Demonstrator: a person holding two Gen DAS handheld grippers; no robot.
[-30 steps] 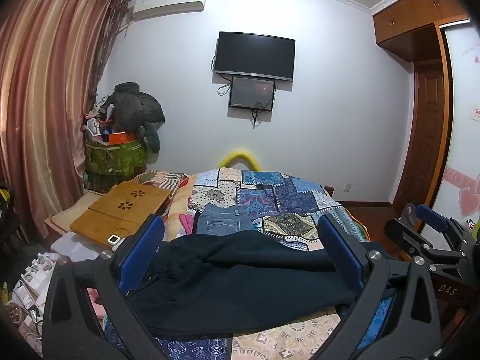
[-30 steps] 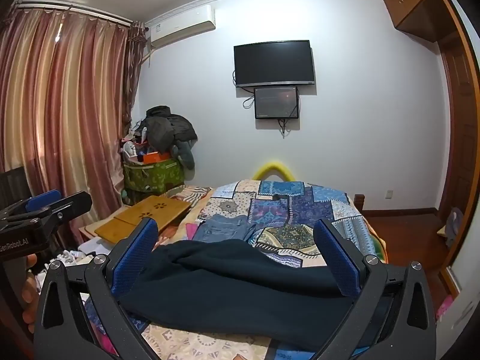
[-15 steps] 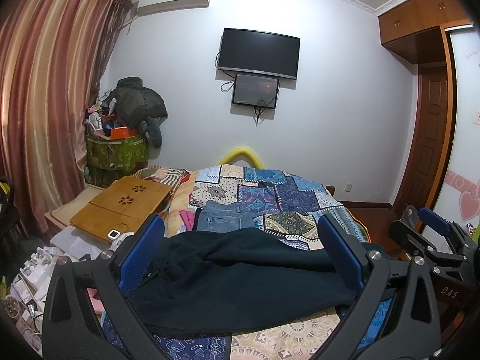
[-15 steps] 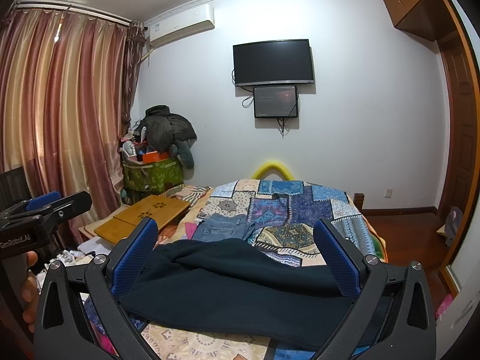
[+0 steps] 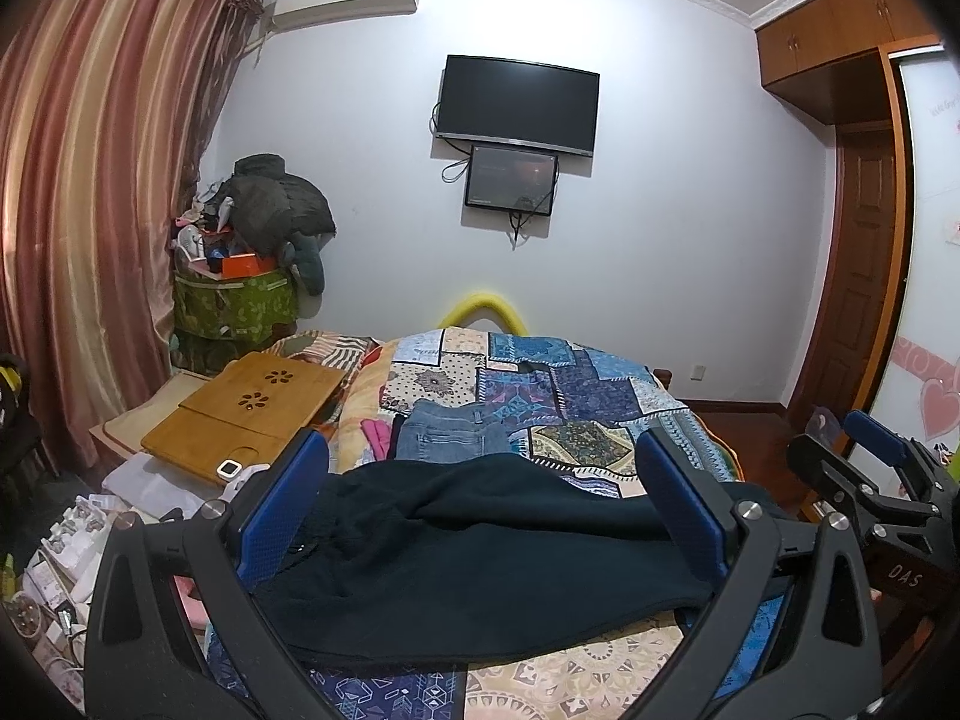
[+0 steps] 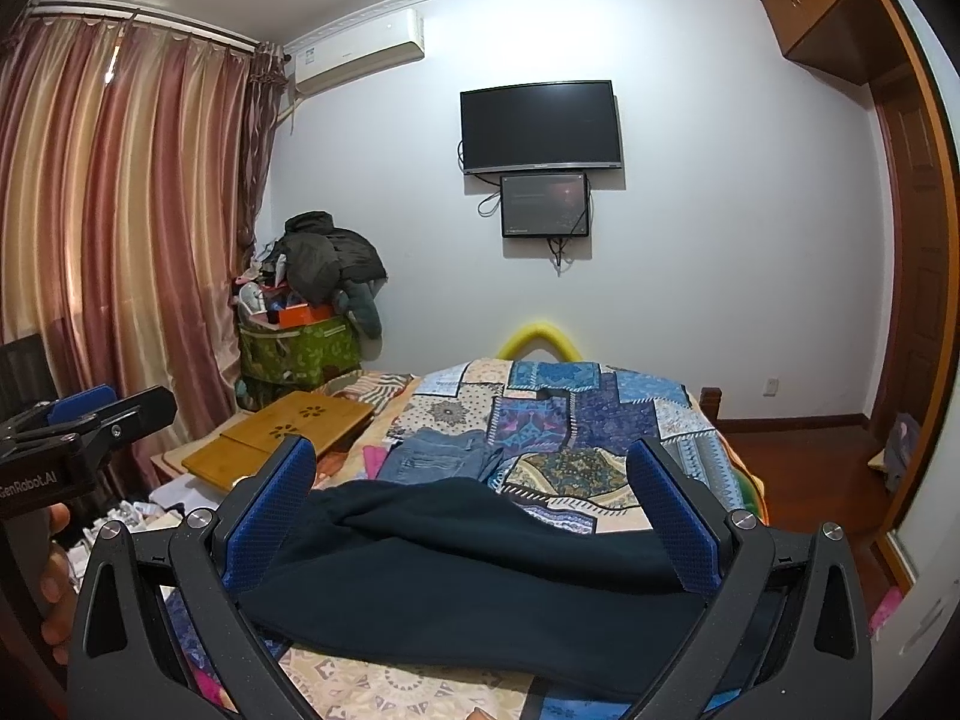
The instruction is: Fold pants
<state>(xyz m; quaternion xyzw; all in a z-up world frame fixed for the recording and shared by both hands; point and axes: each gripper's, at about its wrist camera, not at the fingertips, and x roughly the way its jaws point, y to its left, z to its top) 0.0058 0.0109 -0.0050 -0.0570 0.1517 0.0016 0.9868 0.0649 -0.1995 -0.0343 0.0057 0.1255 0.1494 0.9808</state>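
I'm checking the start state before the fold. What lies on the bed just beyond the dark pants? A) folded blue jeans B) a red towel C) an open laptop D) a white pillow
A: folded blue jeans lie on the patchwork quilt right behind the dark pants.

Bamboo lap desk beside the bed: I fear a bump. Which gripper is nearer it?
Left. The left gripper hovers just right of the bamboo lap desk; the right gripper is farther right, over the dark pants.
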